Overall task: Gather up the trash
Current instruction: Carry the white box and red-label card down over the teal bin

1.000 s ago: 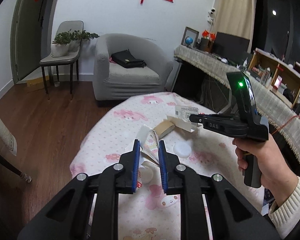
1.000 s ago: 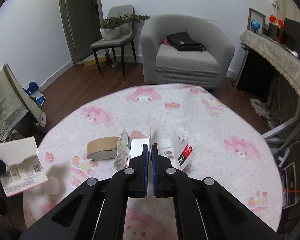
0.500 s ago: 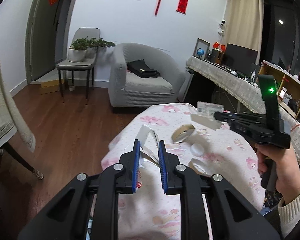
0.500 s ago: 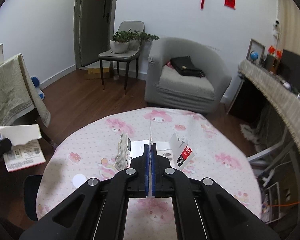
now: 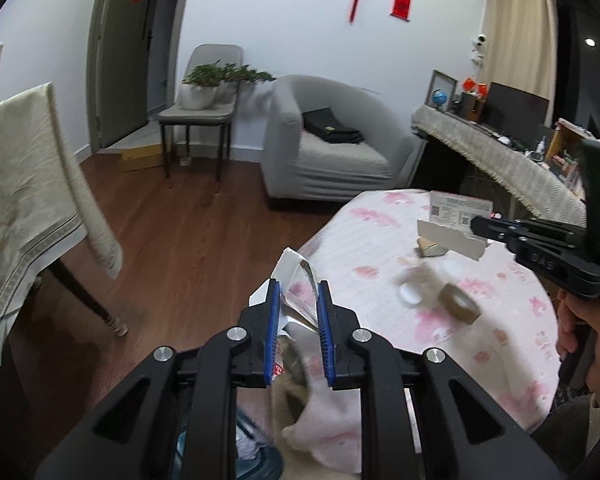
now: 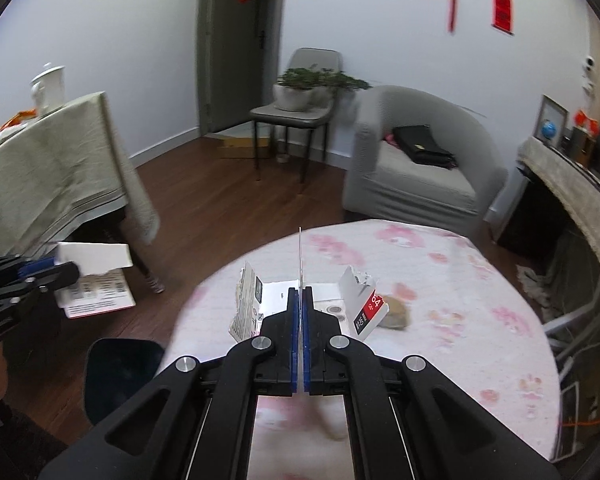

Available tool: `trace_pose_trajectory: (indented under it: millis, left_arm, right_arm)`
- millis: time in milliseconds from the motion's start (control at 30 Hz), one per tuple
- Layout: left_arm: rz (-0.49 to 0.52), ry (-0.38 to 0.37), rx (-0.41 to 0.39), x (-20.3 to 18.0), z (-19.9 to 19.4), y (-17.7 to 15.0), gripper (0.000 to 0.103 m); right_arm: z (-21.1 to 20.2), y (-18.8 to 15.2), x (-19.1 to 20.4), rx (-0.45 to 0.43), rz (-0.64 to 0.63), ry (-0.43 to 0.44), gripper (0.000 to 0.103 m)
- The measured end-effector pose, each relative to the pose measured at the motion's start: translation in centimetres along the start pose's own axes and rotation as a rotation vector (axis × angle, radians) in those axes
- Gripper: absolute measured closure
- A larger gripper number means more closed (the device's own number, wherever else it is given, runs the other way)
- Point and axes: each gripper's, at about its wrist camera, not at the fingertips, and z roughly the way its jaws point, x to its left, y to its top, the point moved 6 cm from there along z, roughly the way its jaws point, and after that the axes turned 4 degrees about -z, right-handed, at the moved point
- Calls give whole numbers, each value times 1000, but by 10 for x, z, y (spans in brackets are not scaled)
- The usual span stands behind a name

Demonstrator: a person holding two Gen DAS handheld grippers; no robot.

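Left tool point(image 5: 298, 304), lower centre: pinching crumpled paper wrapper point(image 5: 296, 280); light, floppy, hold at bunched middle. Right tool point(image 6: 300, 300), lower centre: clamped on torn cardboard box point(image 6: 364, 304); stiff, light, edge grip fine. Beyond, on worktop point(image 5: 380, 248), right of frame: tape roll point(image 5: 458, 304), still loose.

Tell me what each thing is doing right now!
Left tongs: shut on torn white packaging, held up off the table.
Right tongs: shut on flattened printed carton, held above the table.
Tape roll: lying on the pink tablecloth.
White round lid: lying flat on the tablecloth.
Black bag: resting on the grey armchair.
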Motion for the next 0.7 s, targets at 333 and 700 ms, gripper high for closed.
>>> trace_pose_trajectory:
  millis: [333, 700]
  left_arm:
    - [-60, 108, 75, 63, 6, -40, 83]
    - [-125, 171, 192, 119, 20, -87, 83]
  right_arm:
    - [0, 3, 83, -3, -77, 108, 102]
    - [12, -1, 153, 20, -129, 201, 102]
